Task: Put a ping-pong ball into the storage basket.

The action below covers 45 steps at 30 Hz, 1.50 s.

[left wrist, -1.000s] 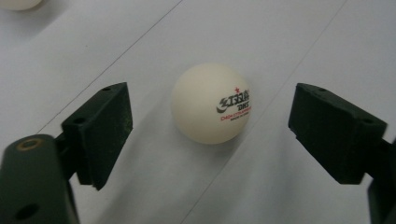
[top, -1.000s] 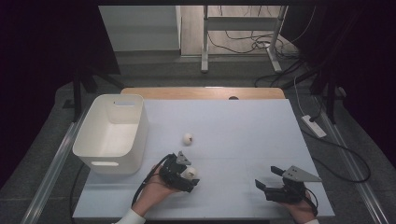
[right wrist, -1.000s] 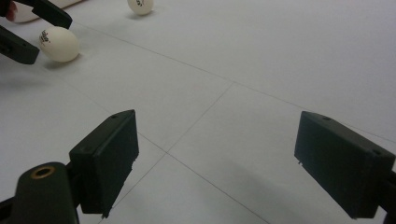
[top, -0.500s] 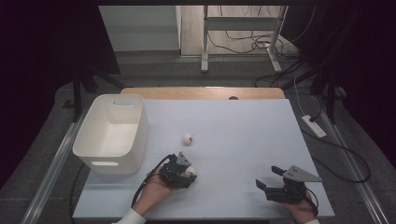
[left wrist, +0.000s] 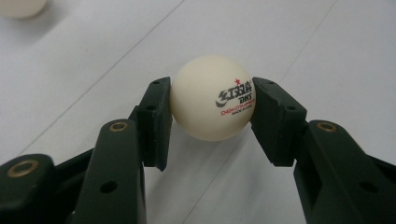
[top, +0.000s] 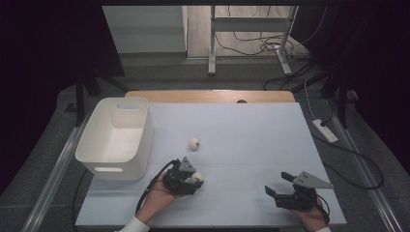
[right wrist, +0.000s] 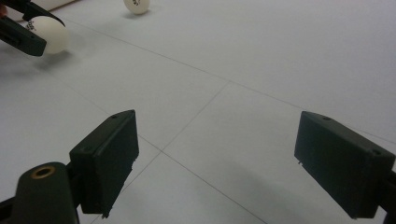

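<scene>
Cream-white ball [left wrist: 212, 99] in my black left gripper [left wrist: 210, 116] — black logo print, small red star, red small text, second ball [top: 194, 143] plain off-white, my right gripper [right wrist: 224, 158] black with brass rivet, basket [top: 104, 152] white, table [top: 251, 140] pale blue-grey with thin seam lines

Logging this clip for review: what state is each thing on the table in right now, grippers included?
Left gripper: shut on the held ball, low over the table.
Held ball: clamped between both pads, logo facing the camera.
Second ball: loose on the table, untouched.
White bin: upright, nothing seen inside.
Right gripper: open, holding nothing, low over the table.
</scene>
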Tool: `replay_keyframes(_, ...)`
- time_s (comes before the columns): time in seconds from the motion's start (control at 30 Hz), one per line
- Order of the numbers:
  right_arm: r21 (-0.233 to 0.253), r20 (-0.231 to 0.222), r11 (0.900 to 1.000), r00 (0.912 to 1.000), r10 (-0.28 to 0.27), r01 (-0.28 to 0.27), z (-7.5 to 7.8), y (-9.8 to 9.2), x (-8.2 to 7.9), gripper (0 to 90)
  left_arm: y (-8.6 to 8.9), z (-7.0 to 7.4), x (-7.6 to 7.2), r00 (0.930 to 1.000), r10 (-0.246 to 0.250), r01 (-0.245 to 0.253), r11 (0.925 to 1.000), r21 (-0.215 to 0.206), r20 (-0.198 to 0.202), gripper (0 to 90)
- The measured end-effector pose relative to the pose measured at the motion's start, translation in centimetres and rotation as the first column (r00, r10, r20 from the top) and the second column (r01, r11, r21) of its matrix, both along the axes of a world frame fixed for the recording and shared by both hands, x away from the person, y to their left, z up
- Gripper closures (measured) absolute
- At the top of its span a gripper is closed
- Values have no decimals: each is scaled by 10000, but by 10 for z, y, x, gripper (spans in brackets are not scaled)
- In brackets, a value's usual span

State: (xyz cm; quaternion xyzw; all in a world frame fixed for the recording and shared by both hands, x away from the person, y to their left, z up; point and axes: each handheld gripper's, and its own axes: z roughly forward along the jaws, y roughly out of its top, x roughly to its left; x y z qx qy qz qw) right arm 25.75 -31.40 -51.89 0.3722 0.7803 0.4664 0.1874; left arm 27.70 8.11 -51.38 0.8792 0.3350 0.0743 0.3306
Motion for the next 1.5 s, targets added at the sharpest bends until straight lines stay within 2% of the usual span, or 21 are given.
replay_keyframes(0.17,-2,4,10000,10000,-9,9,0,0,0,138,2,5,-3,9997,-26,32,9996,-272,224,510)
replay_keyframes(0.27,-25,-16,10000,10000,-6,6,-1,0,0,137,6,11,-6,9985,78,-43,9978,-656,540,510)
replay_keyframes(0.3,-25,-16,10000,10000,-6,6,-1,0,0,137,6,11,-6,9985,78,-43,9978,-656,540,510)
replay_keyframes(0.5,-18,13,10000,10000,3,-3,-1,0,0,138,15,20,-9,9948,242,-95,9892,-1460,990,510)
replay_keyframes(0.67,-13,4,10000,10000,-11,11,-1,0,0,138,22,24,-10,9931,365,-139,9805,-1961,1118,510)
replay_keyframes(1.0,-47,-17,10000,10000,-20,20,-1,-1,0,138,25,27,-11,9907,418,-121,9750,-2220,1296,510)
replay_keyframes(1.03,-43,-21,10000,10000,-16,16,-1,-1,0,138,26,28,-12,9892,452,-117,9726,-2321,1394,510)
replay_keyframes(1.3,-14,-21,10000,10000,-10,10,-1,-1,0,138,30,36,-16,9820,569,-99,9678,-2515,1802,510)
replay_keyframes(1.4,-20,-30,10000,10000,-15,15,-1,-1,1,138,33,41,-19,9762,664,-91,9637,-2669,2065,509)
replay_keyframes(1.5,-21,-16,10000,10000,-23,23,-1,-1,0,138,35,44,-20,9739,707,-90,9614,-2750,2155,510)
